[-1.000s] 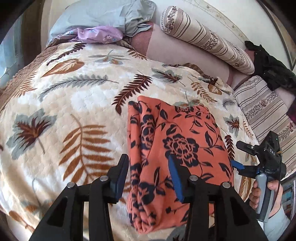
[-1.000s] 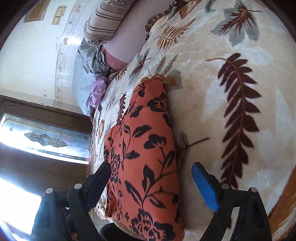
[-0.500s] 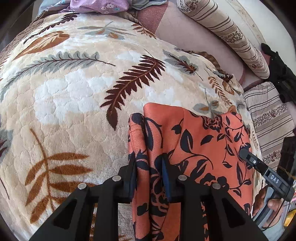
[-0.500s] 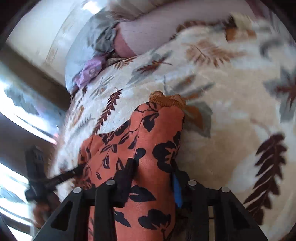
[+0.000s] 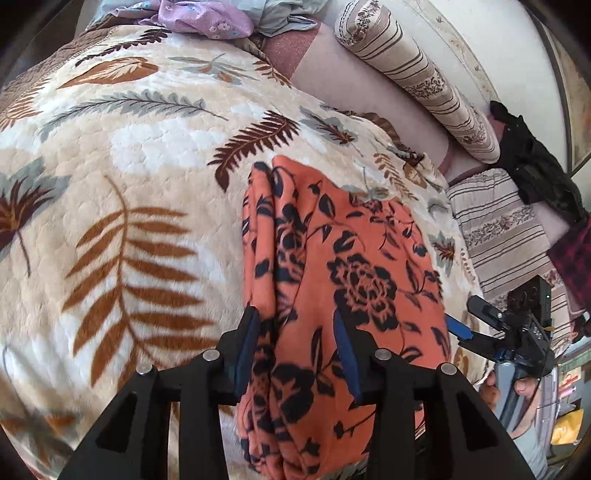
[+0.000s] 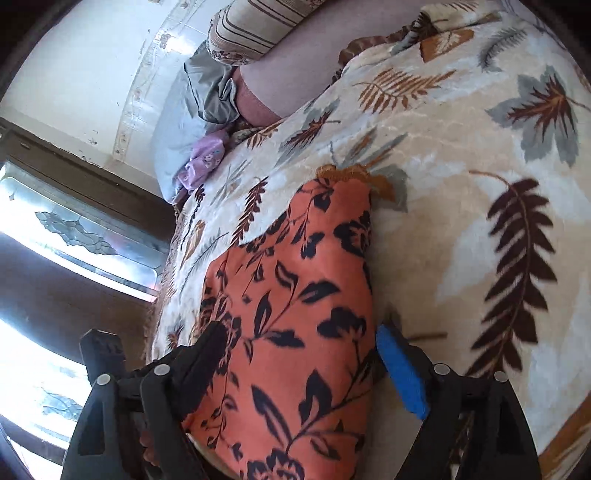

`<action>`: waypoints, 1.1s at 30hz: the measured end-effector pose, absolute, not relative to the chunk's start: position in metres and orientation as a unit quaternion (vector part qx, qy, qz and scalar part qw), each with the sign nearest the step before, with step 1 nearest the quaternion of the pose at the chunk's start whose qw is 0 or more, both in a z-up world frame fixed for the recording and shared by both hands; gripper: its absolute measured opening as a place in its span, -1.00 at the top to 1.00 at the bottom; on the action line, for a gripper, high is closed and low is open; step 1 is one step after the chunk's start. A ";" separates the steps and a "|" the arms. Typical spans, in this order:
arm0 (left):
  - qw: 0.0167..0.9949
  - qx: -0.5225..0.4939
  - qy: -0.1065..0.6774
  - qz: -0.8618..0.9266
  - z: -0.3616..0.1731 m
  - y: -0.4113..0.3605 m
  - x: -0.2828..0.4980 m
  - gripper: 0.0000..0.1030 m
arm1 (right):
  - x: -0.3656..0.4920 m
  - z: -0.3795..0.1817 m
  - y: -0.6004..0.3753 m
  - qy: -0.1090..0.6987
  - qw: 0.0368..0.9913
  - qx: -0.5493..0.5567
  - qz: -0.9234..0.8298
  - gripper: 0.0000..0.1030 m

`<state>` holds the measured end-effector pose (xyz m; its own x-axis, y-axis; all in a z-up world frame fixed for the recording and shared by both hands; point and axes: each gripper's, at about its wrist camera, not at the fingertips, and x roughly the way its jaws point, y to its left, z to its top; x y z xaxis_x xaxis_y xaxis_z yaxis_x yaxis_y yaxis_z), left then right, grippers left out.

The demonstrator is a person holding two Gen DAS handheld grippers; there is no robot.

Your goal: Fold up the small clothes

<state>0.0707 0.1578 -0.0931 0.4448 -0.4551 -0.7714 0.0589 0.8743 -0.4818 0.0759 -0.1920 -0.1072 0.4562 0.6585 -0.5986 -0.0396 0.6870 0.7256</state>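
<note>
Here's the orange floral garment [image 5: 343, 280], soft knit printed with dark navy leaves and roses, folded into a long narrow bundle with a thick rolled ridge down one side, lying on the plush leaf-print blanket [image 5: 140, 206] at the near edge of the bed. The blanket looks fleecy and quilted, cream with brown and grey fronds. The left gripper [image 5: 297, 350] sits over the near end of the bundle, its jaws opening, standing either side of that rolled ridge with cloth between them, and the blue pads look just clear of it. The right gripper [image 6: 306, 369] straddles the bundle's other side, jaws opening wide, fabric between them but nothing pinched. Toward the head of the bed there's a striped bolster [image 5: 417, 77], a crumpled lilac cloth [image 5: 207, 20] against a grey pillow [image 6: 192, 110], and a dark garment [image 5: 535, 166] heaped at the far corner. A hand [image 5: 517, 387] on the right gripper's handle shows at the frame edge. The bundle's near end is cut off by the frame and partly hidden behind the jaws, and the lower corner beyond the bed is too cluttered to make out.
</note>
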 end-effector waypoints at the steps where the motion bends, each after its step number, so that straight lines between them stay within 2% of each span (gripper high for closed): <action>1: 0.826 -0.183 0.513 -0.146 -0.100 0.155 0.066 0.35 | 0.067 -0.114 -0.192 0.484 0.779 0.330 0.223 -0.66; 2: 0.826 -0.176 0.517 -0.142 -0.107 0.152 0.063 0.44 | 0.060 -0.122 -0.189 0.497 0.770 0.331 0.225 -0.66; 4: 0.823 -0.187 0.517 -0.139 -0.114 0.153 0.064 0.43 | 0.052 -0.134 -0.177 0.513 0.767 0.301 0.240 -0.60; 5: 0.822 -0.189 0.520 -0.137 -0.113 0.152 0.065 0.44 | 0.048 -0.131 -0.165 0.507 0.786 0.252 0.247 -0.38; 6: 0.822 -0.185 0.522 -0.134 -0.111 0.151 0.066 0.44 | 0.043 -0.126 -0.151 0.503 0.808 0.190 0.239 0.02; 8: 0.830 -0.171 0.515 -0.127 -0.101 0.149 0.062 0.44 | 0.038 -0.115 -0.139 0.493 0.828 0.148 0.225 0.02; 10: 0.834 -0.179 0.504 -0.134 -0.093 0.152 0.052 0.27 | 0.039 -0.113 -0.144 0.493 0.824 0.175 0.218 0.02; 11: 0.833 -0.194 0.498 -0.144 -0.090 0.154 0.046 -0.04 | 0.039 -0.116 -0.151 0.496 0.816 0.207 0.215 -0.01; 12: 0.833 -0.207 0.491 -0.151 -0.089 0.156 0.040 -0.38 | 0.040 -0.123 -0.159 0.498 0.805 0.243 0.211 -0.36; 13: 0.836 -0.210 0.485 -0.149 -0.089 0.155 0.035 -0.46 | 0.039 -0.129 -0.167 0.500 0.795 0.276 0.203 -0.74; 14: 0.839 -0.196 0.487 -0.145 -0.094 0.152 0.031 -0.46 | 0.036 -0.134 -0.175 0.499 0.787 0.305 0.195 -0.85; 15: 0.837 -0.169 0.501 -0.141 -0.101 0.146 0.030 -0.31 | 0.034 -0.138 -0.180 0.495 0.781 0.327 0.194 -0.85; 16: 0.833 -0.140 0.519 -0.133 -0.111 0.138 0.030 0.03 | 0.031 -0.138 -0.183 0.492 0.777 0.338 0.199 -0.85; 17: 0.833 -0.127 0.523 -0.125 -0.117 0.134 0.030 0.29 | 0.030 -0.135 -0.182 0.487 0.779 0.338 0.205 -0.85; 18: 0.842 -0.122 0.512 -0.119 -0.115 0.131 0.028 0.29 | 0.028 -0.130 -0.179 0.480 0.786 0.325 0.214 -0.81; 20: 0.849 -0.104 0.505 -0.114 -0.114 0.126 0.025 0.29 | 0.027 -0.123 -0.165 0.483 0.808 0.259 0.216 -0.45; 21: 0.852 -0.100 0.501 -0.113 -0.114 0.125 0.024 0.29 | 0.028 -0.125 -0.156 0.498 0.812 0.222 0.211 0.01; 23: 0.854 -0.099 0.498 -0.114 -0.112 0.126 0.022 0.28 | 0.028 -0.130 -0.153 0.512 0.807 0.217 0.201 0.05; 24: 0.855 -0.101 0.496 -0.114 -0.113 0.127 0.022 0.24 | 0.029 -0.131 -0.155 0.514 0.801 0.232 0.200 0.04; 26: 0.858 -0.099 0.491 -0.115 -0.112 0.130 0.019 0.23 | 0.031 -0.131 -0.162 0.518 0.789 0.267 0.193 -0.39; 27: 0.860 -0.095 0.489 -0.113 -0.112 0.130 0.018 0.18 | 0.031 -0.129 -0.168 0.513 0.786 0.287 0.189 -0.76; 28: 0.861 -0.092 0.487 -0.111 -0.112 0.130 0.018 0.16 | 0.032 -0.126 -0.172 0.504 0.788 0.302 0.187 -0.81; 33: 0.864 -0.088 0.483 -0.109 -0.112 0.127 0.020 0.12 | 0.051 -0.113 -0.186 0.482 0.796 0.324 0.174 -0.81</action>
<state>0.0205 0.1272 -0.1122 0.5096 -0.2731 -0.8159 0.1026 0.9608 -0.2575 0.0506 -0.1861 -0.1131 0.4759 0.5883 -0.6538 0.0361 0.7297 0.6828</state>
